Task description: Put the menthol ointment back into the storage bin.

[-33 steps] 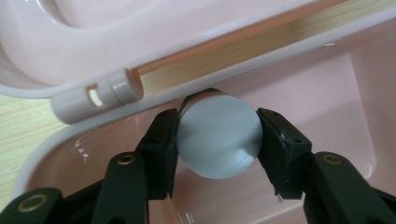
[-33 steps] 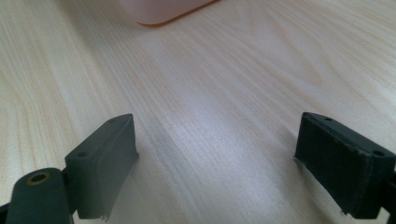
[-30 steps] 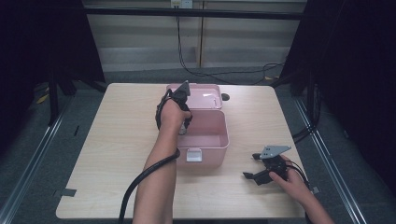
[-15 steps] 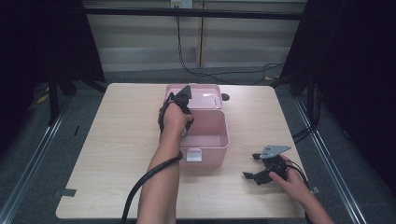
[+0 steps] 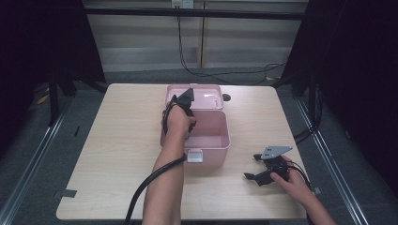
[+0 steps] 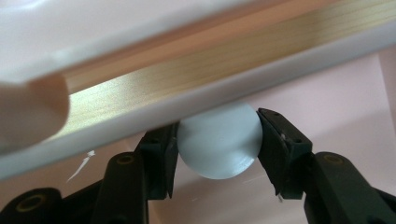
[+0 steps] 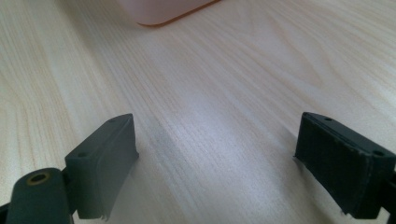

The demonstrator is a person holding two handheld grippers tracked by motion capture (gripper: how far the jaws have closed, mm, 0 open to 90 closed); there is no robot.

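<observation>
Left gripper point(image 5: 184, 101): you are holding it over the far edge of the pink box point(image 5: 209, 136), at the seam where the box body meets its opened lid point(image 5: 199, 97). In the left gripper view its two black jaws are clamping a pale white ball point(image 6: 218, 141), one pad point(image 6: 161, 156) pressing each side, the ball sitting just below the white rim point(image 6: 289, 60) of the box. A strip of wood-grain table is showing between that rim and the lid edge above it. Pink plastic is filling the background behind the ball.

Right gripper point(image 5: 263, 168): you are resting it on the table point(image 5: 112, 154) at the near right, well apart from the box, with your right hand point(image 5: 293, 180) wrapped around its rear. In the right gripper view its jaws are standing wide apart with nothing between them, just bare light wood point(image 7: 210, 116). A corner of the pink box point(image 7: 161, 11) is showing at the far edge of that view.

Box: it is sitting near the middle of the table, slightly toward the far side, lid lying open and flat behind the body. A small white latch point(image 5: 195, 155) is hanging on the near wall. Your left forearm point(image 5: 164, 183) is reaching across the near left part of the box, and a black cable point(image 5: 145, 187) is trailing along it toward the near edge.
</observation>
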